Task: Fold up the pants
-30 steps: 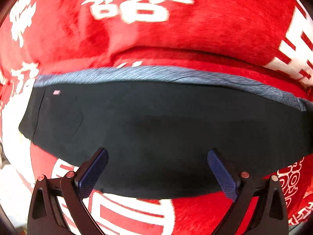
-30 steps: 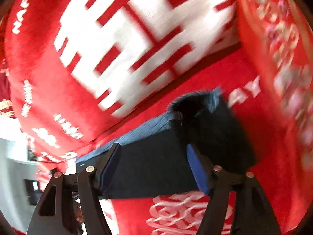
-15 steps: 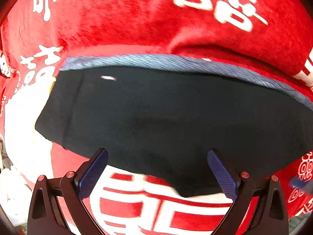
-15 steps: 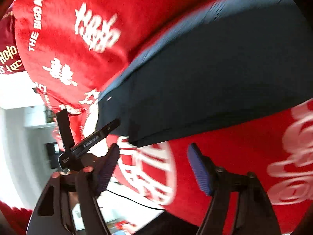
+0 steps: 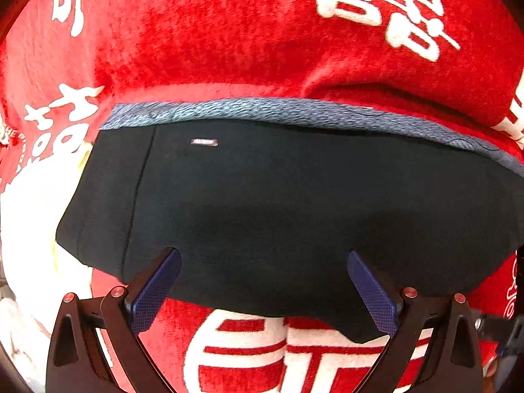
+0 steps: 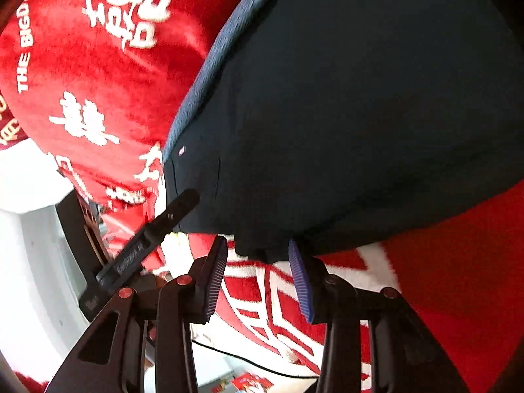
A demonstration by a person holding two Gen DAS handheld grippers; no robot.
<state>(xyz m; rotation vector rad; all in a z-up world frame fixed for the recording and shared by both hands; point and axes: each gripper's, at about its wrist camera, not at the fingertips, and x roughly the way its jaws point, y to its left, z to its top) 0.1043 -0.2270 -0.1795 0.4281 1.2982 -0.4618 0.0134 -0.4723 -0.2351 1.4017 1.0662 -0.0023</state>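
Dark navy pants (image 5: 278,203) lie folded flat on a red blanket, with a grey-blue inner edge (image 5: 262,109) along the far side and a small white label (image 5: 204,142) near the left end. My left gripper (image 5: 262,258) is open, its jaws wide over the near edge of the pants. In the right wrist view the pants (image 6: 360,114) fill the upper right. My right gripper (image 6: 258,252) is open but narrowed, its jaws either side of the pants' near corner (image 6: 262,255). The left gripper's finger (image 6: 163,222) shows at the left.
The red blanket (image 5: 229,39) with white characters covers the whole surface. In the right wrist view its edge drops off to a white floor (image 6: 29,262) at the lower left, with a black cable (image 6: 262,366) below.
My right gripper swung from the far end of the pants to the near corner and narrowed its jaws. The left gripper drew slightly nearer the pants' edge, still open.
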